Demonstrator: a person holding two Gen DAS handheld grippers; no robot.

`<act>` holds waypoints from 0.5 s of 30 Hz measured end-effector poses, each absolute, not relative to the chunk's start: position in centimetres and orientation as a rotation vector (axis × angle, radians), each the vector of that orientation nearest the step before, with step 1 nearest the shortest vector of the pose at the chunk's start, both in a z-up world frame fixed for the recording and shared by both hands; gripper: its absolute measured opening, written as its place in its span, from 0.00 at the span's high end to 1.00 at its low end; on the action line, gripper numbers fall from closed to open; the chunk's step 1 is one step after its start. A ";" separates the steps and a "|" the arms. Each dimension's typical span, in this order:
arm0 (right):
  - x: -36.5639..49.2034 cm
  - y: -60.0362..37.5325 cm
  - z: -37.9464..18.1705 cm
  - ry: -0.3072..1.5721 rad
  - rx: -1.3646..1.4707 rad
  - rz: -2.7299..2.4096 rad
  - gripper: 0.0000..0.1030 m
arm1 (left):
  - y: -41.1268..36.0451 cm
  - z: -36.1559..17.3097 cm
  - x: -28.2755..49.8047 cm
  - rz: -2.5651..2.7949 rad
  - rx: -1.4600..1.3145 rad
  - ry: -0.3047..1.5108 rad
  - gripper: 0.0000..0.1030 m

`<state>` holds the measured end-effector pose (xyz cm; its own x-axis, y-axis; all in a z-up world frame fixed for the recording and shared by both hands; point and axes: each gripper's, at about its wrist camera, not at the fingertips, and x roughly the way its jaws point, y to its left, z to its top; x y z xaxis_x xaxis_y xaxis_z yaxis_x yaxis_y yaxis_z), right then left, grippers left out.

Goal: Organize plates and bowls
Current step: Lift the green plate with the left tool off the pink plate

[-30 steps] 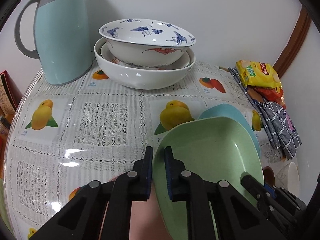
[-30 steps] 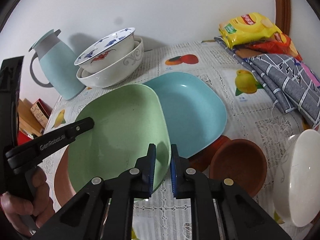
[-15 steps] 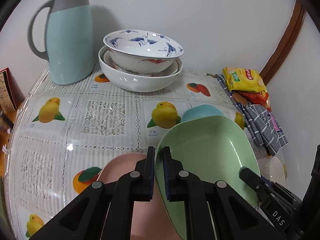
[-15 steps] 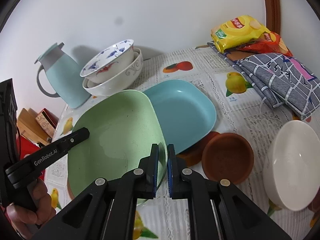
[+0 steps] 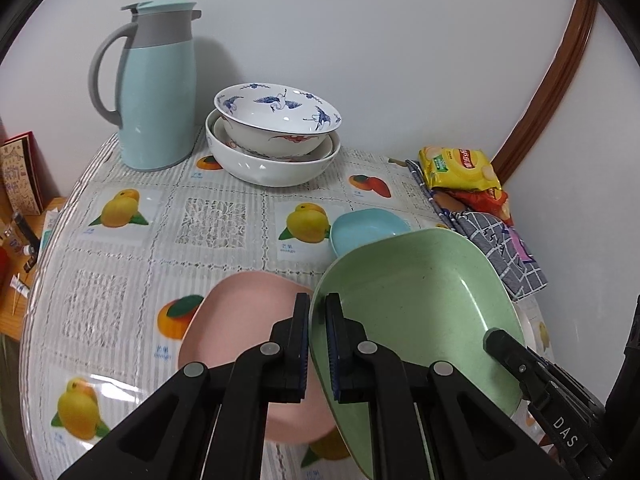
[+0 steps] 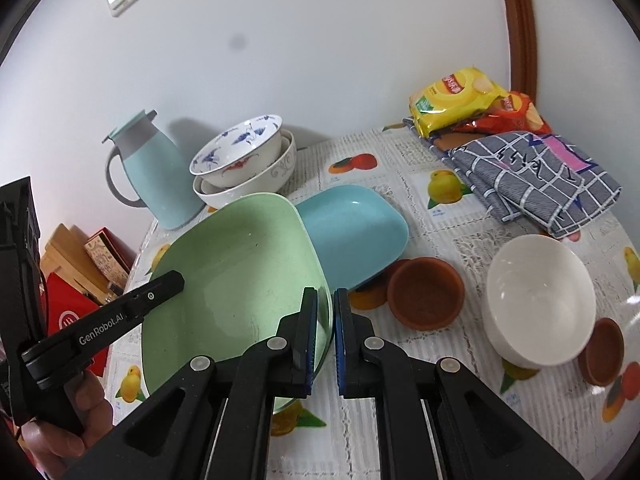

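Observation:
A green plate [image 5: 416, 304] [image 6: 236, 272] is held in the air by both grippers. My left gripper [image 5: 317, 312] is shut on its left rim. My right gripper [image 6: 325, 300] is shut on its right rim. A pink plate [image 5: 244, 332] lies on the table under it. A blue plate [image 6: 356, 232] [image 5: 366, 228] lies beyond. Nested white bowls [image 5: 276, 136] [image 6: 248, 160], the top one with blue birds, stand at the back. A white bowl [image 6: 536, 300] and two brown bowls [image 6: 424, 292] [image 6: 604, 350] sit at the right.
A light blue thermos jug [image 5: 154, 92] [image 6: 150, 174] stands at the back left. Snack packets [image 6: 460, 96] [image 5: 460, 168] and a checked grey cloth [image 6: 532, 176] lie at the back right. The round table [image 5: 120, 272] has a fruit-print cover. Boxes [image 6: 84, 256] sit off its left edge.
Both grippers have lifted the green plate up and back from the table. The pink plate beneath it has come into view. The white bowl now shows fully.

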<state>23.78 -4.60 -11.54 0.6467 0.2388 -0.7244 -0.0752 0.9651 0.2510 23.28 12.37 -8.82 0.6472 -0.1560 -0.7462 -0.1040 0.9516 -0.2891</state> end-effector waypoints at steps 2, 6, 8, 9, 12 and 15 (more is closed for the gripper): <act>23.1 -4.6 -11.3 0.844 0.214 0.186 0.92 | 12.5 -8.6 22.5 -0.027 -0.324 0.864 0.92; 21.7 -4.4 -11.0 0.834 0.224 0.200 0.92 | 13.1 -8.3 21.0 -0.020 -0.336 0.861 0.92; 21.1 -4.1 -11.0 0.829 0.225 0.208 0.92 | 13.4 -8.2 20.4 -0.012 -0.332 0.858 0.92; 20.8 -4.0 -11.0 0.828 0.226 0.212 0.92 | 13.5 -8.1 20.2 -0.009 -0.332 0.857 0.92; 20.3 -3.5 -11.0 0.824 0.228 0.219 0.92 | 13.8 -8.0 19.6 0.007 -0.327 0.856 0.92; 20.0 -3.0 -11.1 0.820 0.226 0.228 0.93 | 14.2 -7.8 19.0 0.021 -0.324 0.849 0.92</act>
<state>20.04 -3.01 -11.05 0.6608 0.2859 -0.6939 -0.1126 0.9519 0.2850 18.95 14.23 -7.78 0.6635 -0.1106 -0.7400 -0.1462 0.9508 -0.2732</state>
